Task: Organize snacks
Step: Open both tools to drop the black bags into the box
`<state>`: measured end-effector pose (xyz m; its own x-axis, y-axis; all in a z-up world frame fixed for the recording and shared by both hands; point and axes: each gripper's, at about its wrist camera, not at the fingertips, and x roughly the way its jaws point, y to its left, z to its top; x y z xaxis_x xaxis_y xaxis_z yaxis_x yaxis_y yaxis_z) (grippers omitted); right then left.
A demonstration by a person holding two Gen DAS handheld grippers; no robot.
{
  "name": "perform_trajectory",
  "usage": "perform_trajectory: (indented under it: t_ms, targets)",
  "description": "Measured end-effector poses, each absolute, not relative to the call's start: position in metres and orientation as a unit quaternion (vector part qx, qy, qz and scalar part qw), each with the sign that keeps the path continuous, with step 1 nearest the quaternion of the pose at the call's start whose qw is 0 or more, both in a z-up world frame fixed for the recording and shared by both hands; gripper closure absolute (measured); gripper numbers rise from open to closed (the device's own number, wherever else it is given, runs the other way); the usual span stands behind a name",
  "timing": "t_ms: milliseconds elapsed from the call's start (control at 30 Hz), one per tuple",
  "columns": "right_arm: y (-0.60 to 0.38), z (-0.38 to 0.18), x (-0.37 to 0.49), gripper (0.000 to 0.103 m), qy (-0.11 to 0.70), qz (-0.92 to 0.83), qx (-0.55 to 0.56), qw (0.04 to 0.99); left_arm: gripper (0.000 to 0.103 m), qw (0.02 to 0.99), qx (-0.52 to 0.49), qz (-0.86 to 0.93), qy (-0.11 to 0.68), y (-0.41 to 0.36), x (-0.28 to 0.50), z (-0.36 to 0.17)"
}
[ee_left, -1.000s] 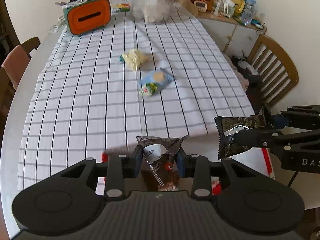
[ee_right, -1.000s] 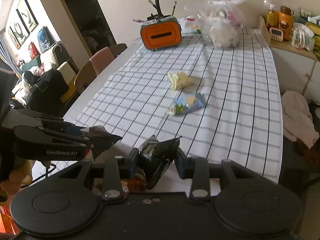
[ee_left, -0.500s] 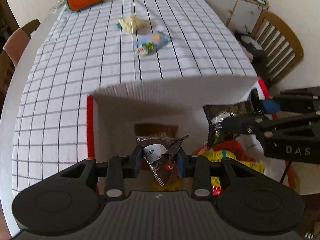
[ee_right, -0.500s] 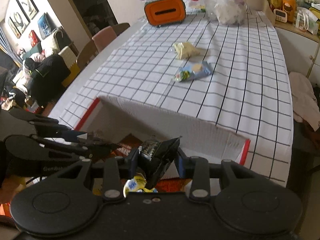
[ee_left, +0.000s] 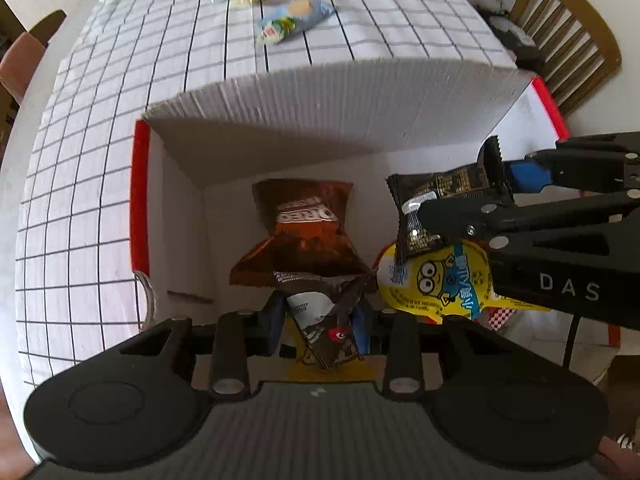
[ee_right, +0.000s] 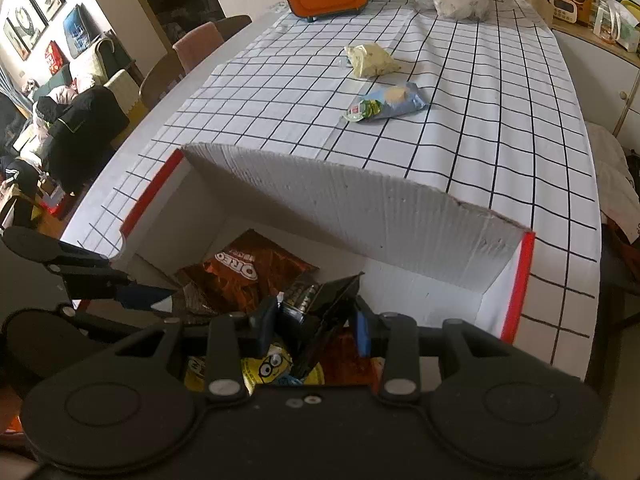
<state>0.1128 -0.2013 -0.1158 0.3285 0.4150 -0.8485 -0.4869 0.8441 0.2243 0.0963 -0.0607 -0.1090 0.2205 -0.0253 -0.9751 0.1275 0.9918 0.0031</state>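
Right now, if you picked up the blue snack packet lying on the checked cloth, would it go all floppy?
Probably a bit floppy: the blue snack packet is a thin, crinkled wrapper lying flat on the checked cloth. It looks light for its size, being small and puffy. Its glossy film may be slippery, so it could slide rather than roll if pushed.

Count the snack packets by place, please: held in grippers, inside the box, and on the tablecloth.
Held in grippers: 2, brown packet and black packet
Inside the box: 2, Oreo bag and yellow pack
On the tablecloth: 2, yellow packet and blue packet
Total: 6
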Motion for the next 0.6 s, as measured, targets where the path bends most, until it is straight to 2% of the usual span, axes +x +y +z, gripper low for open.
perform_trajectory:
  t_ms: [533, 600]
  targets:
    - [-0.197, -0.116, 0.114, 0.062, 0.517, 0.280, -0.041, 0.808, 0.067, 0.771, 0.037, -0.055, 0.633, -0.059, 0.099, -0.113]
    - [-0.197, -0.113, 0.114, 0.055, 0.514, 0.283, -0.039, 0.809, 0.067, 0.776, 0.040, -0.056, 0.627, -0.058, 0.098, -0.107]
